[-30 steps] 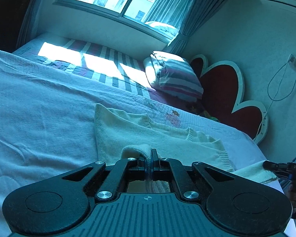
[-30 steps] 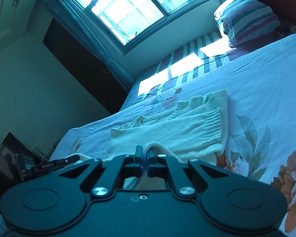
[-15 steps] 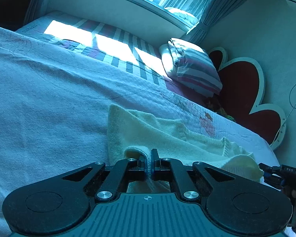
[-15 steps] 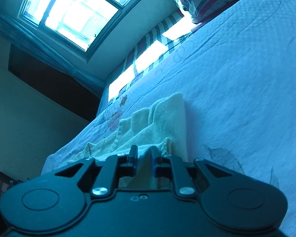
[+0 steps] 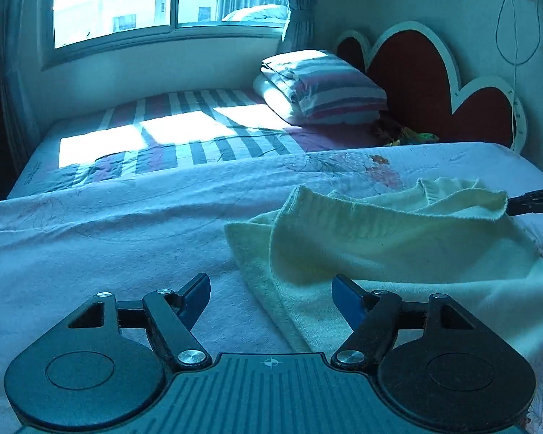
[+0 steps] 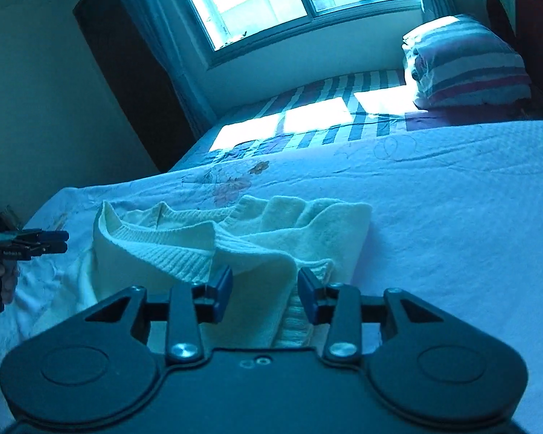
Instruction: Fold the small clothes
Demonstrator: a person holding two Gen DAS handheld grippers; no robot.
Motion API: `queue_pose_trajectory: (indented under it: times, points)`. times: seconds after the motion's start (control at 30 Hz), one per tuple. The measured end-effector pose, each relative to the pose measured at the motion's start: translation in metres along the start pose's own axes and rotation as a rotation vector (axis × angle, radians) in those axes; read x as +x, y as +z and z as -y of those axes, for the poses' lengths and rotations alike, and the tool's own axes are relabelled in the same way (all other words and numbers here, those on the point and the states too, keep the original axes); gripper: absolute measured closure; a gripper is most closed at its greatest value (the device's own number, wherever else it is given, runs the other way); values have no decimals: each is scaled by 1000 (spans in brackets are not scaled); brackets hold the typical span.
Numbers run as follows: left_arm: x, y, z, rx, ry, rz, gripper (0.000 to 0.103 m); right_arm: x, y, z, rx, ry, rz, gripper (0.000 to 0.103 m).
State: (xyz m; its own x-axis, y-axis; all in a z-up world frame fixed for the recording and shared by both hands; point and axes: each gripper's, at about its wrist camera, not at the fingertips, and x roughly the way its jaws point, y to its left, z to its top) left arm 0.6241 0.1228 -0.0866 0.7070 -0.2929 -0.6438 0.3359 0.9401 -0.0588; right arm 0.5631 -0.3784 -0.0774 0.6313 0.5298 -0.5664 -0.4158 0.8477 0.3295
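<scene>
A cream knitted sweater [image 5: 380, 238] lies on the pale flowered bedspread [image 5: 108, 235], its lower part folded up over itself. My left gripper [image 5: 271, 289] hovers low over the sweater's left edge. Its jaws are opening wide, and the cloth's edge lies slack near the right finger [image 5: 347, 296]. My right gripper [image 6: 264, 285] is at the sweater's [image 6: 242, 238] other side. Its jaws are opening too, with a fold of knit loose between the pads. Each gripper shows at the edge of the other's view: the right gripper [image 5: 535, 200] and the left gripper [image 6: 36, 242].
A striped pillow [image 5: 322, 86] and a red heart-shaped headboard [image 5: 416, 83] stand at the bed's head. A second, striped bed [image 5: 184, 133] lies under the window. A hand [image 6: 0, 282] holds the left tool. A dark doorway [image 6: 126, 72] is at the left wall.
Both grippers were shut on the sweater's hem and carried it forward over the body. Now both jaws have parted and the hem has dropped onto the sweater.
</scene>
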Motion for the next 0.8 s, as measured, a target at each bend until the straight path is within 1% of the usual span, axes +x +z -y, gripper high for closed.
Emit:
queue_pose_trajectory:
  times: [0.03, 0.1, 0.17, 0.23, 0.27, 0.33, 0.4, 0.43, 0.53, 0.6, 0.63, 0.67, 0.7, 0.73, 0.77, 0.8]
  points:
    - [5, 4, -1, -5, -1, 0, 28, 6, 3, -5, -46, -8, -11, 63]
    - [12, 12, -2, -27, -21, 4, 29, 14, 6, -14, -128, -26, -26, 61]
    - [18, 20, 0, -24, -43, 20, 29, 18, 9, -18, -167, -20, -30, 63]
    - [33, 27, 4, -12, -53, 6, 36, 23, 13, -19, -205, -16, -35, 63]
    - [40, 30, 4, -7, -59, -10, 38, 25, 15, -18, -207, -10, -38, 63]
    - [58, 35, 6, -4, -77, -54, 50, 33, 22, -12, -194, 3, -42, 63]
    - [70, 37, 8, 2, -92, -84, 58, 41, 28, -3, -165, 16, -51, 62]
    - [73, 37, 10, 6, -88, -87, 58, 44, 30, 0, -144, 29, -57, 65]
    - [74, 37, 10, -1, -105, -84, 58, 49, 34, 13, -83, 26, -43, 62]
    - [75, 35, 9, -13, -116, -81, 58, 55, 36, 21, -34, 32, -55, 62]
    - [75, 34, 9, -9, -114, -78, 65, 56, 35, 23, -16, 54, -63, 62]
    - [75, 34, 9, -8, -110, -71, 72, 55, 34, 25, -2, 85, -74, 66]
    - [76, 35, 6, -20, -111, -66, 86, 56, 34, 24, -8, 93, -76, 67]
    - [76, 35, 5, -31, -113, -59, 92, 57, 34, 22, -21, 89, -75, 77]
    - [76, 35, 6, -33, -112, -53, 93, 59, 34, 20, -33, 86, -81, 98]
    - [76, 36, 8, -25, -111, -42, 95, 61, 34, 19, -33, 87, -94, 98]
